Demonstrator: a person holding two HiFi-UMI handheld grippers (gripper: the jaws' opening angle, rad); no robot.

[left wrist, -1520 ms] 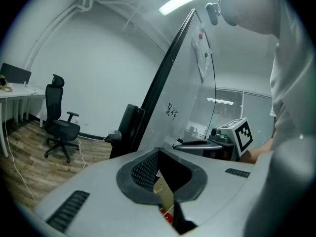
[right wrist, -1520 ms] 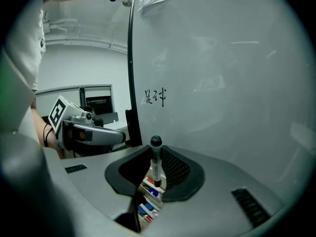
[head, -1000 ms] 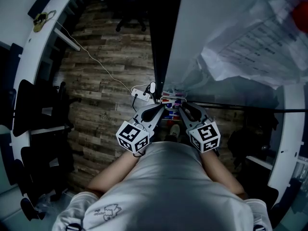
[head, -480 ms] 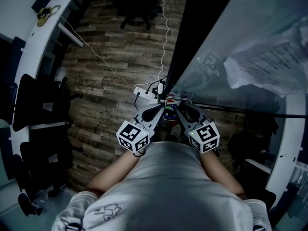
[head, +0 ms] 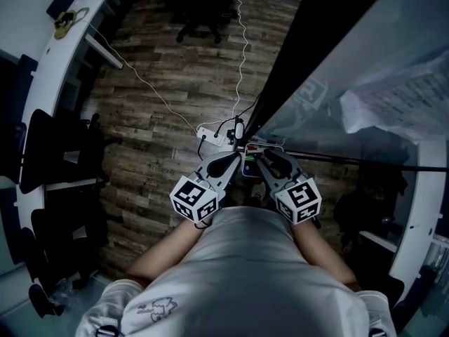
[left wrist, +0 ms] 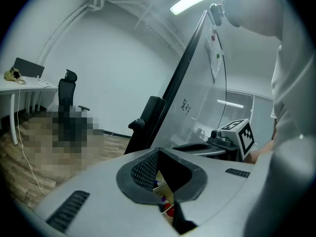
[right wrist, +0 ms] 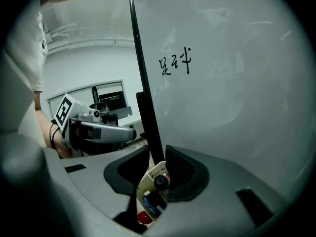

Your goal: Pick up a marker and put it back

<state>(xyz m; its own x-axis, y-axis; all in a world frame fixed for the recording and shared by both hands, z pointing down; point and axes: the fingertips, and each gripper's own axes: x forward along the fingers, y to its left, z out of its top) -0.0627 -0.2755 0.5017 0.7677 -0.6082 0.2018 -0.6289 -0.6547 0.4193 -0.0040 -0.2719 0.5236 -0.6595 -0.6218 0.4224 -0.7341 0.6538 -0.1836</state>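
Observation:
A small cream marker holder hangs at the whiteboard's lower corner, with coloured marker ends showing. Both grippers point at it from either side. My left gripper has its jaws slightly apart, and in the left gripper view the holder shows through the gap. My right gripper is also open; between its jaws I see the holder with a black-ended marker, a dark blue one and a red one. Neither gripper holds anything.
The whiteboard's black frame runs upward just beyond the holder, with handwriting on the board. A white power strip with cables lies on the wooden floor. An office chair and a white desk stand farther off.
The head view has swung, so the whiteboard now lies further right and more floor shows. Both grippers stay in nearly the same place at the holder.

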